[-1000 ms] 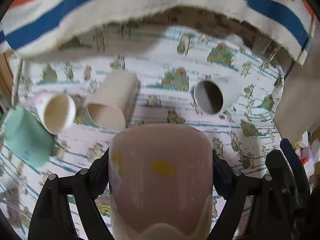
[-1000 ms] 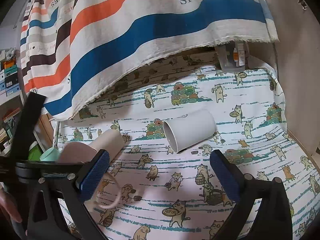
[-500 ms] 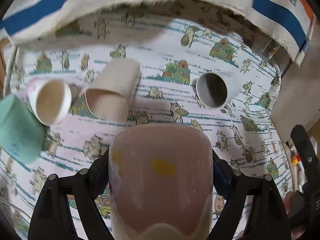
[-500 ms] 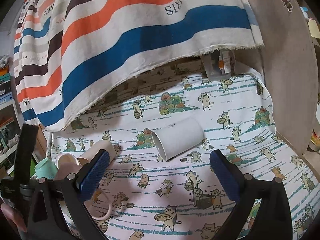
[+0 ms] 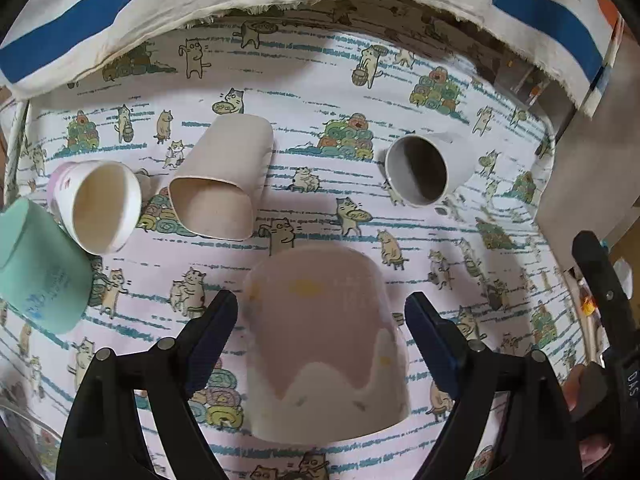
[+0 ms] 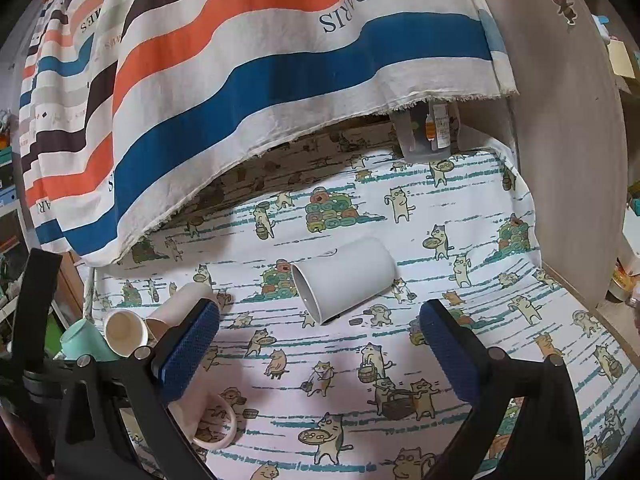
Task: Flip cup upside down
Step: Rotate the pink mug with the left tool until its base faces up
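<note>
A pink and cream mug [image 5: 320,340] stands upside down on the cat-print cloth [image 5: 320,80], between the fingers of my left gripper [image 5: 320,320]. The jaws are open, with a gap on each side of the mug. In the right wrist view only the mug's handle [image 6: 216,420] shows, behind my left finger. My right gripper [image 6: 320,348] is open and empty above the cloth, with a white cup [image 6: 344,280] lying on its side just beyond it.
Lying on their sides: a beige cup [image 5: 224,176], a white paper cup [image 5: 100,204], a mint green cup [image 5: 36,268] and the white cup [image 5: 424,168]. A striped cloth [image 6: 240,80] hangs over the back. A wooden panel [image 6: 560,160] stands at the right.
My left gripper has opened and let go of the pink mug, which now stands upside down on the cloth. The gripper has drawn back a little. My right gripper has risen slightly.
</note>
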A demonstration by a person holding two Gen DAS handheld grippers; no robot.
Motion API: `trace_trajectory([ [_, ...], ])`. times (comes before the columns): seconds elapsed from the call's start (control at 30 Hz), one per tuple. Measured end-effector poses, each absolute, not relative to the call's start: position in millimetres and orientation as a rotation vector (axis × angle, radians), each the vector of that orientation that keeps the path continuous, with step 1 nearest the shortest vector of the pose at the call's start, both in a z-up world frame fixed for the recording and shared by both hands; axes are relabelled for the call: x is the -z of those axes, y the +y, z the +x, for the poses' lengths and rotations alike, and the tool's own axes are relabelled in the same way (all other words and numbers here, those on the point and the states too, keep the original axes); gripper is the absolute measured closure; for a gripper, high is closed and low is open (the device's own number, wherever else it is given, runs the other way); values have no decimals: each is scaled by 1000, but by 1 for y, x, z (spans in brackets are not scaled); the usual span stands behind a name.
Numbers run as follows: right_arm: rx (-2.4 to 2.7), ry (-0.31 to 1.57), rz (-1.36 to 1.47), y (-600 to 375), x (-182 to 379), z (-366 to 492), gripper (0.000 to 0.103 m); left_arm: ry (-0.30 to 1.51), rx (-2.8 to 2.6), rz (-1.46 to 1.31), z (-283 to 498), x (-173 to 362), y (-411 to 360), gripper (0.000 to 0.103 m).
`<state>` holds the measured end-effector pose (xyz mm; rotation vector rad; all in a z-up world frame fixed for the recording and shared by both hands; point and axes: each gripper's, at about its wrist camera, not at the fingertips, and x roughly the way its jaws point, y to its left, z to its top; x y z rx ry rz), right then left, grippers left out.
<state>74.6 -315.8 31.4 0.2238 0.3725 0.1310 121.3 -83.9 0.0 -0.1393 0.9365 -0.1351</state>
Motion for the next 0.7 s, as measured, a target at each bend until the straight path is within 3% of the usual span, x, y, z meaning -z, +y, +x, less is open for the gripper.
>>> trace_trajectory([
  [0.4, -132, 383, 193, -311, -28, 78, 2, 1144, 113, -154, 164, 16, -88, 19],
  [0.7, -111, 382, 133, -303, -26, 80, 2, 1018, 128, -106, 145, -7, -90, 19],
])
